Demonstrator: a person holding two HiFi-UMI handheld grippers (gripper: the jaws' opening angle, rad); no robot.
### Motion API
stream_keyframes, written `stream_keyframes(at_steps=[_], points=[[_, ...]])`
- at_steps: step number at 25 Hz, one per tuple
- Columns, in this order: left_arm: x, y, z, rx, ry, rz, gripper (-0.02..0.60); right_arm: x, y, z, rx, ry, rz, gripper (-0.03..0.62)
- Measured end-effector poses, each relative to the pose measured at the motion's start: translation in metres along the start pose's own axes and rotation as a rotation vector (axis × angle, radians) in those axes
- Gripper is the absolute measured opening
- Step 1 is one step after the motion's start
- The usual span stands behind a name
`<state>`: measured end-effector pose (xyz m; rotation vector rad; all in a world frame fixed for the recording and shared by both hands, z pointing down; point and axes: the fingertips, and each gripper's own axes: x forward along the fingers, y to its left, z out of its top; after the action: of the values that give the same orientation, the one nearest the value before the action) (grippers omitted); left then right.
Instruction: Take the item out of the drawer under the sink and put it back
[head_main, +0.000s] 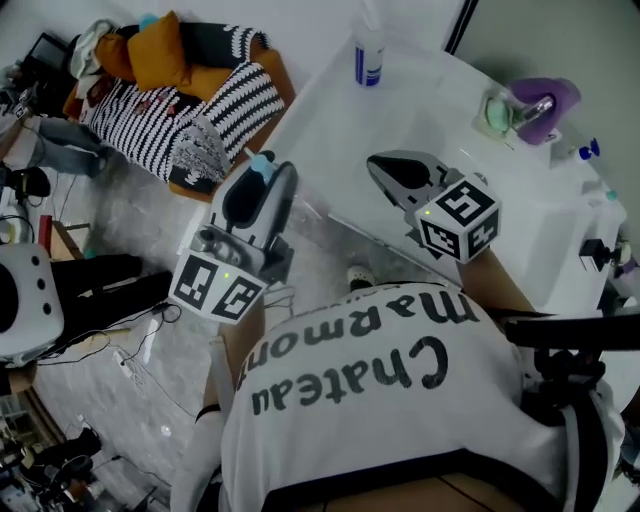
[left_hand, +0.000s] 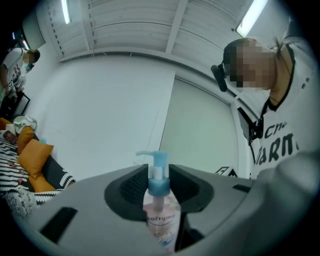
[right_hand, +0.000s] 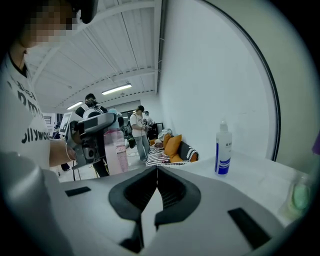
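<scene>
- The pump bottle (left_hand: 161, 220) is pale pink, with a light blue pump.
- The left gripper (left_hand: 160, 175) and the right gripper (right_hand: 156, 170) are grey, with black pads (left_hand: 132, 187).
- The tall bottle (head_main: 369, 55) is white with a blue label.
- The counter (head_main: 330, 120) is white.
- The cushion (head_main: 160, 50) is orange; the blanket (head_main: 240, 100) has black and white stripes.
- The shirt (head_main: 350, 440) is white with dark letters.

Both tongs are held out ahead of the person, well apart, with their marker cubes nearest the body. The left tongs (head_main: 266, 172) point away, roughly level. Their jaws are closed on the upper part of a pump bottle (left_hand: 161, 215), which stands upright between them. The right tongs (head_main: 376, 163) tilt slightly downward, jaws together with nothing between them.
</scene>
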<state>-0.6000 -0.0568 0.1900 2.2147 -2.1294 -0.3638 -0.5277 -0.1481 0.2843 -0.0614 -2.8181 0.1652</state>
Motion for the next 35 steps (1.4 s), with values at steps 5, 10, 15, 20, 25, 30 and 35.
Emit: stream_keyframes(at_steps=[5, 10, 15, 20, 25, 30, 35], points=[[0.037, 0.015, -0.014, -0.029, 0.000, -0.027, 0.128, 0.010, -0.035, -0.007, 0.053, -0.003, -0.021, 0.011], [0.057, 0.021, -0.019, -0.034, 0.024, -0.056, 0.129, 0.007, -0.045, -0.009, 0.092, -0.012, -0.064, 0.011], [0.096, 0.023, -0.033, -0.032, 0.078, -0.113, 0.128, -0.007, -0.078, -0.021, 0.170, -0.002, -0.148, 0.011], [0.120, 0.022, -0.041, -0.035, 0.110, -0.200, 0.127, -0.024, -0.097, -0.028, 0.239, -0.018, -0.251, 0.011], [0.145, 0.031, -0.046, -0.036, 0.141, -0.336, 0.128, -0.033, -0.121, -0.031, 0.319, -0.047, -0.401, 0.011], [0.167, 0.044, -0.050, -0.022, 0.173, -0.416, 0.129, -0.040, -0.132, -0.032, 0.373, -0.065, -0.510, 0.011], [0.185, 0.053, -0.062, -0.004, 0.224, -0.428, 0.129, -0.055, -0.133, -0.034, 0.401, -0.084, -0.588, 0.011]])
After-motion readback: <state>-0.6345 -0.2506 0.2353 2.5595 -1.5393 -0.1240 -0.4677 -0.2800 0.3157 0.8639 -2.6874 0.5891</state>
